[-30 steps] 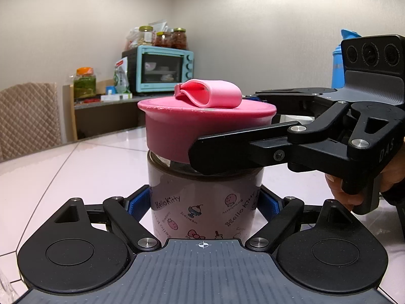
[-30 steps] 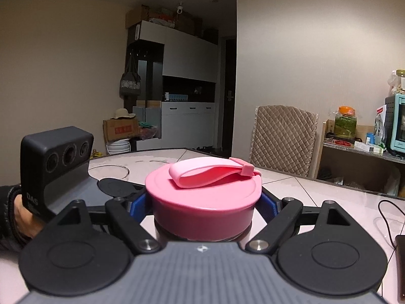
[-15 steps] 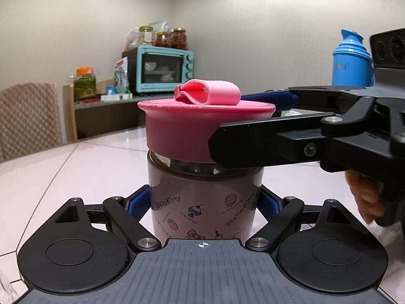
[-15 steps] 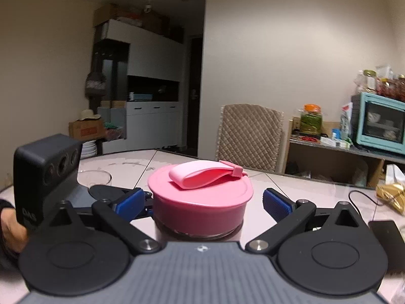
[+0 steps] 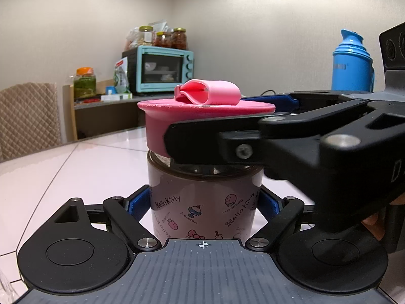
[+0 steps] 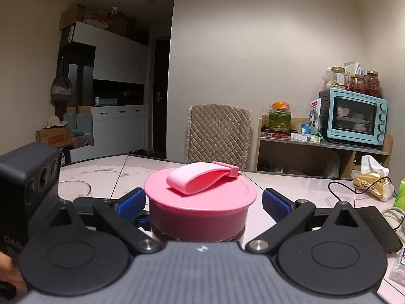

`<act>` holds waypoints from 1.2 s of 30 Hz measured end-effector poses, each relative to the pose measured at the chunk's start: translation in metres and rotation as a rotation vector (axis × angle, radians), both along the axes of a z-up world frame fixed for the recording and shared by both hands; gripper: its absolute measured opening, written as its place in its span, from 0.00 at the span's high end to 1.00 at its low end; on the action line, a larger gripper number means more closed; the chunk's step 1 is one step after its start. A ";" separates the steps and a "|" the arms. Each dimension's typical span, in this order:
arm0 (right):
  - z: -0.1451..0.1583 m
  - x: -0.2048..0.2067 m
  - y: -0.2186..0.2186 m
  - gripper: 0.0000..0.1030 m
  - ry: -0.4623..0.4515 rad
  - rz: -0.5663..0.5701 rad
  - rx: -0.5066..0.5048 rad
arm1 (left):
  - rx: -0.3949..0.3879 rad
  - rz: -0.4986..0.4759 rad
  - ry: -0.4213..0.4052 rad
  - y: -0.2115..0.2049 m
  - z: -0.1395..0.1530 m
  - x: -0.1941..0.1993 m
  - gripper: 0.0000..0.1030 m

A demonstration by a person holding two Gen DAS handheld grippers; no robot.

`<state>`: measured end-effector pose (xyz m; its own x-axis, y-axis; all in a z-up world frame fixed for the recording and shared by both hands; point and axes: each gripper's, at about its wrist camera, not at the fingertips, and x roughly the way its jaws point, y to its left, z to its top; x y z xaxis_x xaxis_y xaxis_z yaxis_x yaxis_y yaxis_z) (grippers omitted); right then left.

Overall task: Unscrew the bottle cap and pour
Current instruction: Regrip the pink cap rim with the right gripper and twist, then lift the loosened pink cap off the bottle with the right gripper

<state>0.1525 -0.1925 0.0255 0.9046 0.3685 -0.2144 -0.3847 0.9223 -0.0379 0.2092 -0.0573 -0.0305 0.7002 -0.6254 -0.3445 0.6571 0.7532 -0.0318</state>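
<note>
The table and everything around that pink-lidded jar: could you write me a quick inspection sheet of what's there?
Surface: pale glossy table, seams visible.
Job's things: Hello Kitty bottle upright, pink cap still on, strap folded on top.
Clutter: glass bowl, tissue pack, dark phone-like slab, blue thermos.
Grippers: left gripper shut on the bottle body; right gripper open, blue pads flanking the cap with gaps on both sides.
Cables: thin black cable on the table at right.
Surroundings: quilted chair, teal oven topped with jars, white cabinets.
</note>
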 end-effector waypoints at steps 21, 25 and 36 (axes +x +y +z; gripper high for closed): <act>-0.004 0.001 -0.005 0.17 0.010 0.066 0.027 | 0.000 0.000 0.001 -0.001 0.000 -0.001 0.12; -0.002 0.006 -0.017 0.17 0.030 0.142 0.055 | 0.000 0.000 0.000 -0.001 0.000 -0.003 0.12; 0.002 0.003 -0.015 0.17 -0.005 0.154 0.046 | 0.002 0.000 -0.001 -0.002 0.000 -0.004 0.12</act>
